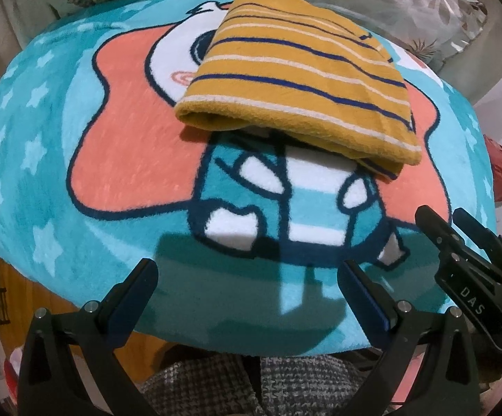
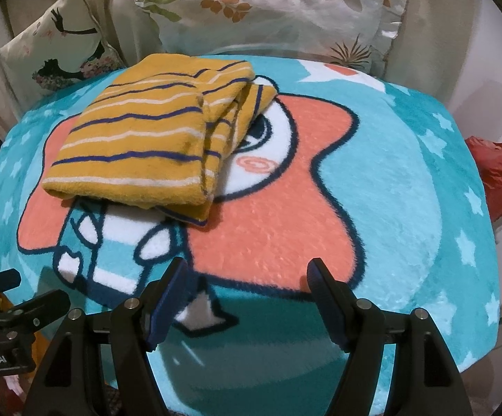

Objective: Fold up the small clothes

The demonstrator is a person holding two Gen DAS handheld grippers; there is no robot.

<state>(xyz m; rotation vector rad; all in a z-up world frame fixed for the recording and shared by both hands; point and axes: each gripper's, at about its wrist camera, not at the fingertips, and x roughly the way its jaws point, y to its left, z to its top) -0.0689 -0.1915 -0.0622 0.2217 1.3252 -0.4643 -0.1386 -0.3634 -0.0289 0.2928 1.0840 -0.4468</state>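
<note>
Left wrist view: my left gripper (image 1: pixel 247 277) hangs over the near edge of a round turquoise cartoon blanket (image 1: pixel 60 215), its jaws standing wide apart with nothing between them, only the plush surface and their own shadow below. The folded garment (image 1: pixel 296 83), mustard yellow with navy and white stripes, lies flat on the far half of the blanket, well apart from my fingertips, its thick folded edge facing me. At the right edge of this view I see my right gripper (image 1: pixel 441 218), pointing toward the blanket. A checked cloth (image 1: pixel 237 388) shows beneath the blanket's near rim.

From the right wrist view, my right gripper (image 2: pixel 247 270) also has its jaws spread wide and empty, hovering above the coral patch of the print near the blanket's front. The garment sits up and to the left of it, folded into a rough rectangle, with looser layers showing along its right side. My left gripper pokes in at the lower left. Behind the blanket stand a leaf-printed pillow (image 2: pixel 271 10) and a smaller cushion (image 2: pixel 56 41); something red (image 2: pixel 500 170) lies off to the right.
</note>
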